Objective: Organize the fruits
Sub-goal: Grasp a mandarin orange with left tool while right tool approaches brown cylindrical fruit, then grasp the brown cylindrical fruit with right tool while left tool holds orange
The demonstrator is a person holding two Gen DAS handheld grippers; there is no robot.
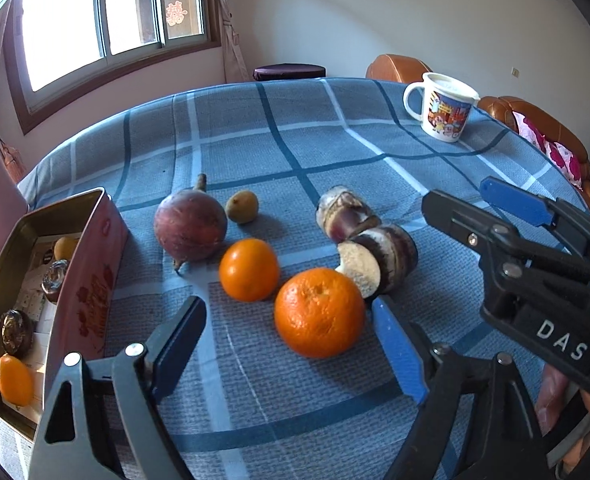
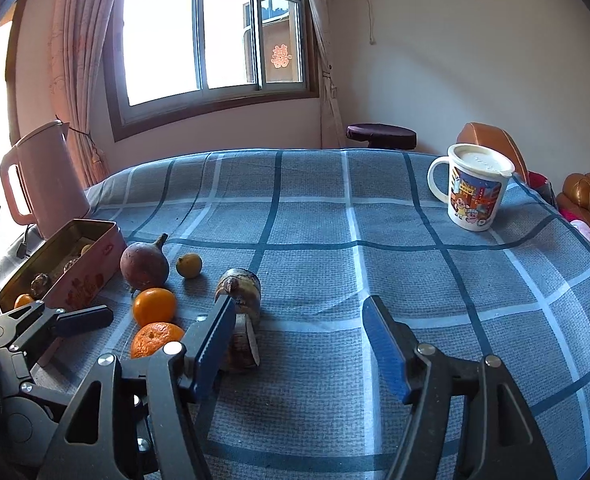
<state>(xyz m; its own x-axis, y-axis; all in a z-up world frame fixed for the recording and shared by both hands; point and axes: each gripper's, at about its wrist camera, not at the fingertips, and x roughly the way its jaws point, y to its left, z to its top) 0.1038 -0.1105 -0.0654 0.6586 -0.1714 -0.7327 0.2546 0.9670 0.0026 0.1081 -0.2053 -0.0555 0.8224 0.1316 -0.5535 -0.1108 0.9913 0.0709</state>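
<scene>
1. Both pairs of blue-padded fingers stand apart with nothing between them: the left gripper (image 1: 291,344) hovers spread just before the large orange (image 1: 319,312), and the right gripper (image 2: 303,344) is parted over bare checked tablecloth (image 2: 415,264).
2. Behind the large orange lie a smaller orange (image 1: 249,269), a dark red round fruit (image 1: 190,227) and a small yellow-green fruit (image 1: 242,207).
3. Two cut, dark-skinned pieces (image 1: 375,254) sit touching the large orange's right side.
4. At the left stands an open pink tin (image 1: 83,280) holding small fruits.
5. Far right stands a lidded cartoon mug (image 2: 473,190); a pink kettle (image 2: 45,178) stands behind the tin.
</scene>
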